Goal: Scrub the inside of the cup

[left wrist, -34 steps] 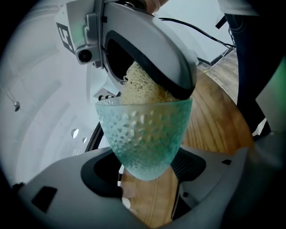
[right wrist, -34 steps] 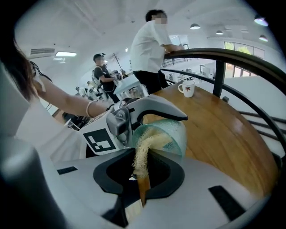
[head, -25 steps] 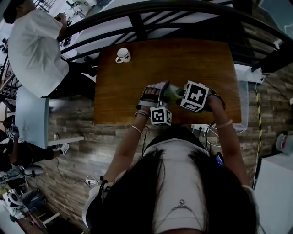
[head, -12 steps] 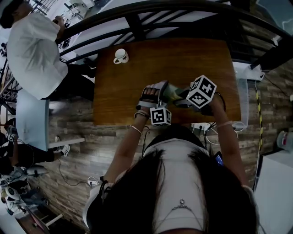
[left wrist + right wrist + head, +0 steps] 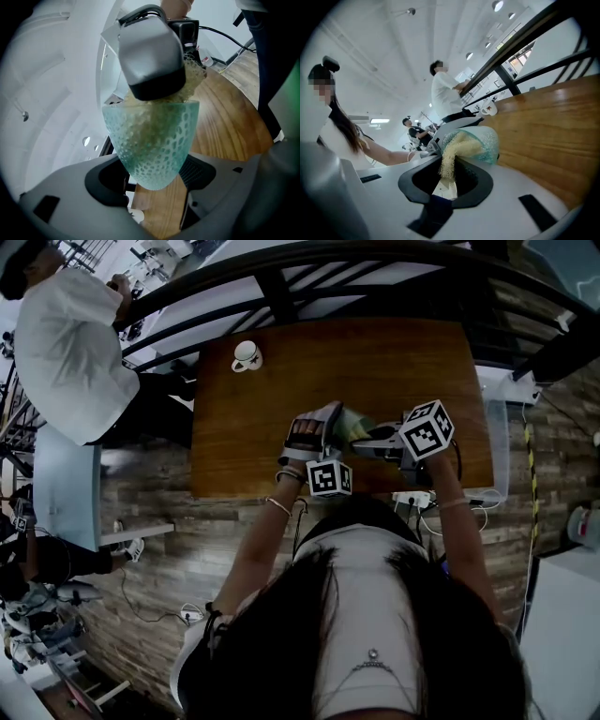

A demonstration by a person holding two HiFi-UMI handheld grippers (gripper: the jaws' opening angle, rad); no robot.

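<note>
The teal dimpled glass cup (image 5: 150, 140) is clamped between the fingers of the left gripper (image 5: 154, 177), at the lower middle of the wooden counter (image 5: 375, 362) in the head view. A yellowish fibrous scrubber (image 5: 452, 157) is pinched by the narrowly set fingers of the right gripper (image 5: 447, 180) and pushed into the cup's mouth. A white teacup (image 5: 247, 355) is seen at the counter's upper left.

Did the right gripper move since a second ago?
Yes. In the head view the right gripper slid rightward, farther from the white mug.
</note>
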